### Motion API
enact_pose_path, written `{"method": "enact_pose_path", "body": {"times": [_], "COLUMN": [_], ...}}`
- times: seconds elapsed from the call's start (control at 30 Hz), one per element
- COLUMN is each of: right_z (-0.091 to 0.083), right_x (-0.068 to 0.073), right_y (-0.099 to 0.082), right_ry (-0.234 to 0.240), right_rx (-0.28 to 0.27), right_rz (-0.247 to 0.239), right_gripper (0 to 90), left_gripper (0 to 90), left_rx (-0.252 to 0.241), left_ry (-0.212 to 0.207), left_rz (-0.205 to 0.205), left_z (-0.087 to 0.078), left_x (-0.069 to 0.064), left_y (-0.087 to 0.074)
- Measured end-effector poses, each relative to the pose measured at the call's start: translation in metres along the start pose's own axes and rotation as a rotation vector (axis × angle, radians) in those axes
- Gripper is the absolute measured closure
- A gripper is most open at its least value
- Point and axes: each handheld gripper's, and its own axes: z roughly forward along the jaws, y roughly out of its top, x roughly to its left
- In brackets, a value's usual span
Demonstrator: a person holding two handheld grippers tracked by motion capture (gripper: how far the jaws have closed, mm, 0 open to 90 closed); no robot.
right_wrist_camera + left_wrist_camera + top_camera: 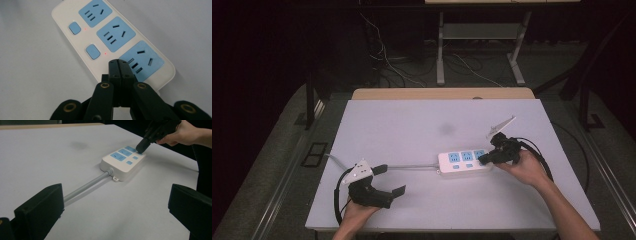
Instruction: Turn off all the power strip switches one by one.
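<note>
A white power strip (464, 161) with three blue sockets lies on the pale table (412, 120), right of centre. Its grey cable (412, 167) runs left. My right gripper (482, 159) is shut, and its tips press down on the strip's right end. In the right gripper view the joined tips (117, 63) rest beside the nearest socket, in line with two blue switches (75, 27) whose small red lights glow. My left gripper (393, 180) stands open near the front left, holding nothing. In the left gripper view the cable (85, 186) passes its left jaw toward the strip (122, 161).
A wooden edge (442, 93) borders the table's far side. Behind it stand a metal desk frame (441, 50) and loose cables on the floor (387, 60). A faint dark smudge (445, 128) marks the table's middle.
</note>
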Motion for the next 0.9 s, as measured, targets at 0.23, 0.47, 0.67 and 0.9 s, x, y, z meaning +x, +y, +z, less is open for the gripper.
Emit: {"method": "enact_pose_path", "body": {"times": [0.23,0.47,0.67,0.9], "right_z": [0.0003,0.0009,0.0012,0.0023], "right_x": [-0.0002,0.0016,-0.0001,0.0026], "right_y": [0.0,-0.0028,-0.0036,-0.003], "right_ry": [0.006,0.023,0.033,0.012], "right_rx": [0.003,-0.011,-0.016,-0.006], "right_rz": [0.005,0.007,0.007,-0.016], "right_gripper": [90.0,90.0,90.0,90.0], "left_gripper": [0.0,0.0,0.0,0.0], "left_rx": [0.001,0.005,0.006,0.008], "left_ry": [-0.002,-0.001,-0.001,-0.003], "left_rz": [0.001,-0.004,-0.002,0.001], "left_z": [0.0001,0.0007,0.0008,0.0015], "left_x": [-0.0005,0.0002,-0.0006,-0.0016], "left_y": [0.0001,-0.0001,-0.0003,-0.0003]}}
